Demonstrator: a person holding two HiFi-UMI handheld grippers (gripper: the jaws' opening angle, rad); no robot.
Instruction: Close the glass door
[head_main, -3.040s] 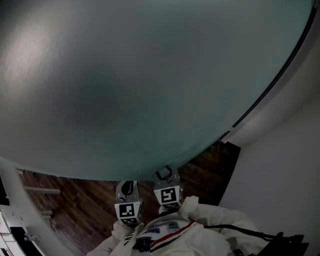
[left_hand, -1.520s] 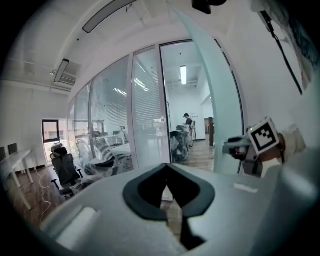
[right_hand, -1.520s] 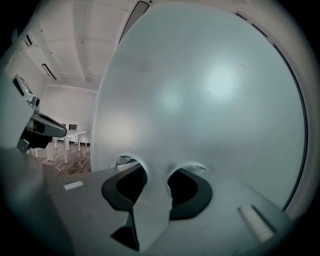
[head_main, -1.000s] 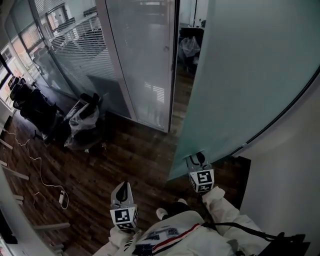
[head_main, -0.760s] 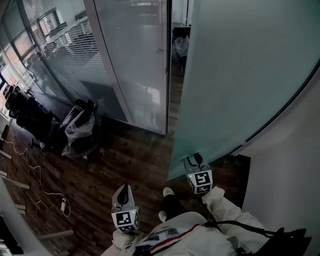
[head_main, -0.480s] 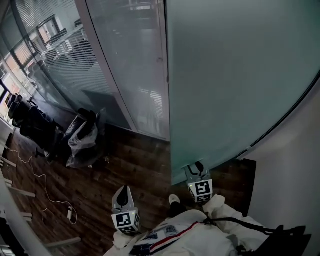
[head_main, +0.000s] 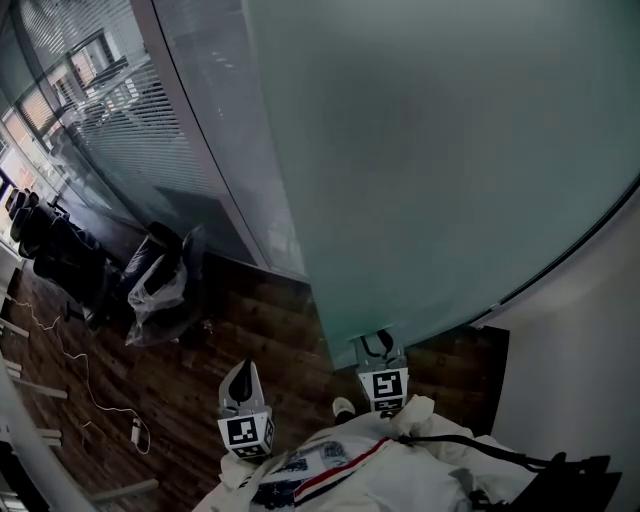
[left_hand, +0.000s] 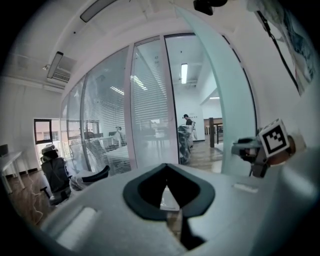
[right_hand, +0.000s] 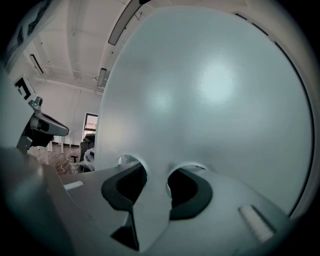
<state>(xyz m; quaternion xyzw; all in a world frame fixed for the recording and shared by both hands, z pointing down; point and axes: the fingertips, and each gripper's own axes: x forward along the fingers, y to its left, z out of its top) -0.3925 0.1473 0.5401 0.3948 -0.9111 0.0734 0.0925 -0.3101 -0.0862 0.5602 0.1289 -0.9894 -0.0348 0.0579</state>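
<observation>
From the head view, the frosted glass door (head_main: 450, 150) fills the upper frame above the wooden floor (head_main: 180, 390). The right gripper (head_main: 377, 345) sits at its lower edge, and the left gripper (head_main: 243, 380) is apart from it, over the floor. In the left gripper view, its jaws are closed together with nothing between them. In the right gripper view, its jaws are clamped on the door's edge.

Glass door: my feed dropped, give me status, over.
Right gripper clamped on glass door edge. Left gripper shut, empty, off the door. Door ajar, gap open at the frame. Nothing seen blocking the gap.
</observation>
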